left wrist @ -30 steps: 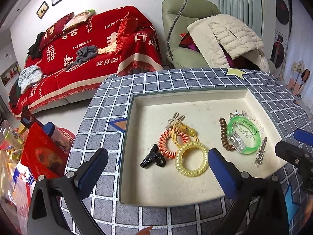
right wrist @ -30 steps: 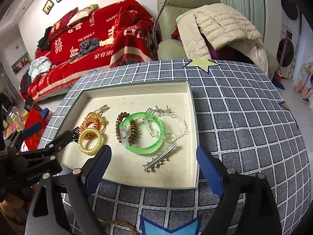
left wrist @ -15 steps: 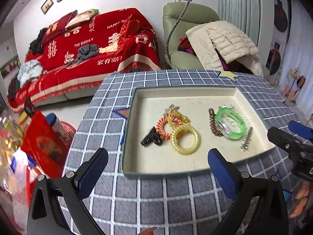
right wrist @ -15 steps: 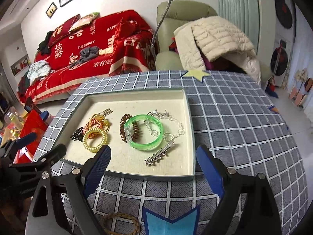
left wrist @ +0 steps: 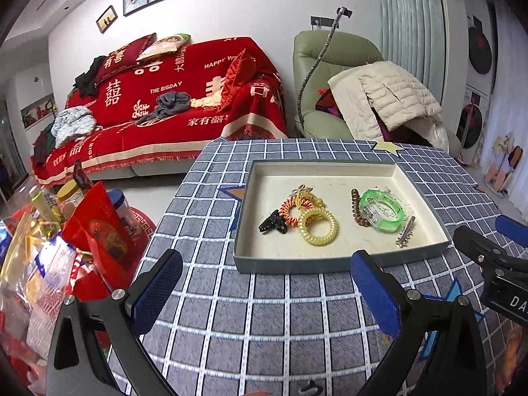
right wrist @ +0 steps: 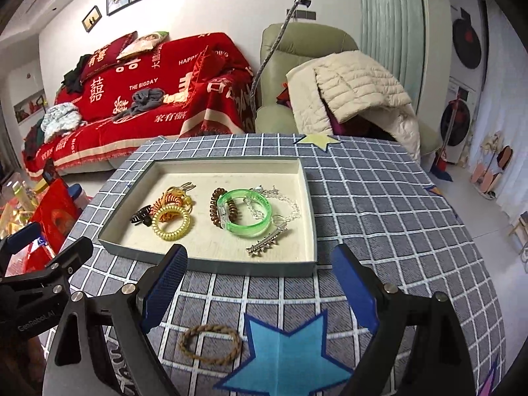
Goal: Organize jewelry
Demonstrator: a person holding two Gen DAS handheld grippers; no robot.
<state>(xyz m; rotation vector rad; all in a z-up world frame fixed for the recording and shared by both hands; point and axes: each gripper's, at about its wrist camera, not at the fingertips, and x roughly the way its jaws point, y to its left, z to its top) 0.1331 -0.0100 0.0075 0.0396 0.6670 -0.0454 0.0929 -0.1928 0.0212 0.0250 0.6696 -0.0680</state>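
A grey-walled tray (left wrist: 330, 265) (right wrist: 211, 265) on the checked tablecloth holds a black claw clip (left wrist: 273, 223) (right wrist: 141, 216), orange and yellow coil ties (left wrist: 318, 226) (right wrist: 172, 222), a brown coil (right wrist: 214, 209), a green bangle (left wrist: 382, 210) (right wrist: 246, 213), a clear bead chain (right wrist: 283, 203) and a silver hair clip (left wrist: 406, 231) (right wrist: 266, 241). A braided brown hair tie (right wrist: 210, 343) lies on the cloth in front of the tray. My left gripper (left wrist: 264, 292) and right gripper (right wrist: 260, 292) hover open and empty short of the tray's near wall.
The table (right wrist: 396, 217) has edges at left and right. A red bag and snack packets (left wrist: 99, 231) crowd the floor at the left. A red sofa (left wrist: 165, 99) and a green armchair with a cream jacket (left wrist: 379, 99) stand beyond the table.
Both grippers have drawn back from the tray and risen a little; the tray looks smaller and farther. The braided tie has come into the right wrist view. Jaws stay open.
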